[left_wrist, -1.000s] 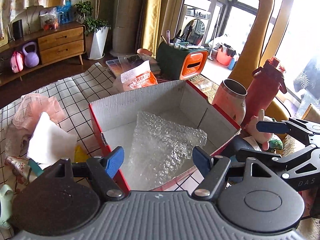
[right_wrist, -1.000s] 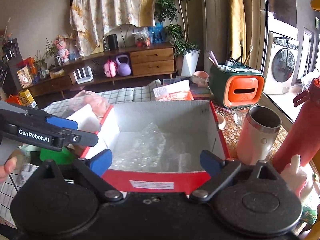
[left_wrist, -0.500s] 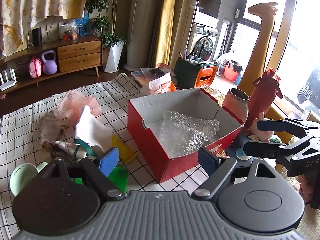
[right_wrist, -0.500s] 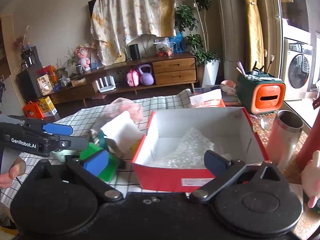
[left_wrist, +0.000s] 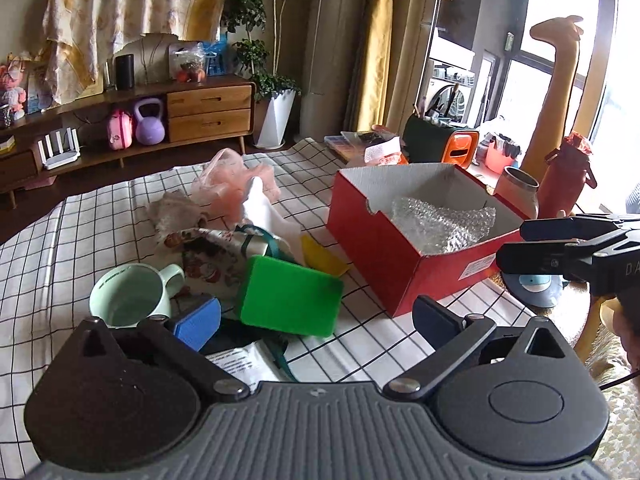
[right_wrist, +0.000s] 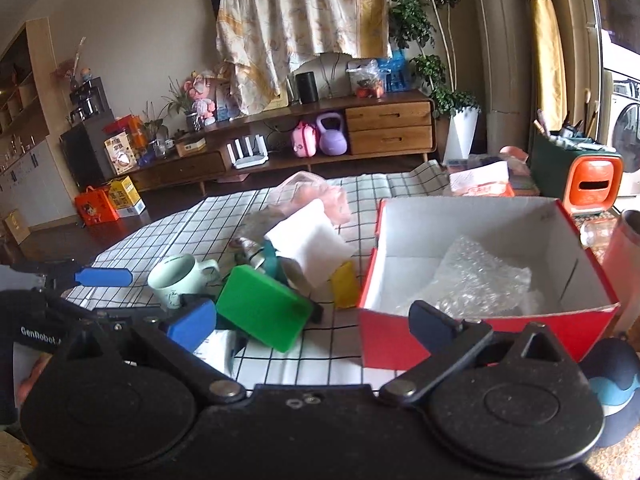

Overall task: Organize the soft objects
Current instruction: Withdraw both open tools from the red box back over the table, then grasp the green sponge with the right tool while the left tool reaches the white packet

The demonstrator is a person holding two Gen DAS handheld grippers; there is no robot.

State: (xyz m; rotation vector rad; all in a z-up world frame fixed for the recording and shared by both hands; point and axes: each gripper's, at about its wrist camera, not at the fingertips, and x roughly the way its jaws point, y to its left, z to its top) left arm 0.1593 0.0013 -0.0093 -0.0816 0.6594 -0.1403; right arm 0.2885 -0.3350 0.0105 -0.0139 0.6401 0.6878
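Note:
A red box with bubble wrap inside stands on the checked cloth; it also shows in the right wrist view. Left of it lies a pile: a green sponge, a yellow sponge, a white foam block, pink mesh and patterned cloth. My left gripper is open and empty, just in front of the green sponge. My right gripper is open and empty, in front of the box's near left corner.
A mint mug stands left of the green sponge. A steel tumbler, a red bottle and a green and orange holder stand behind and right of the box. A white packet lies under my left gripper.
Both grippers have pulled back and up from above the box, leaving the bubble wrap inside. The pile of soft things and the mug have come into view. The left gripper has swung left.

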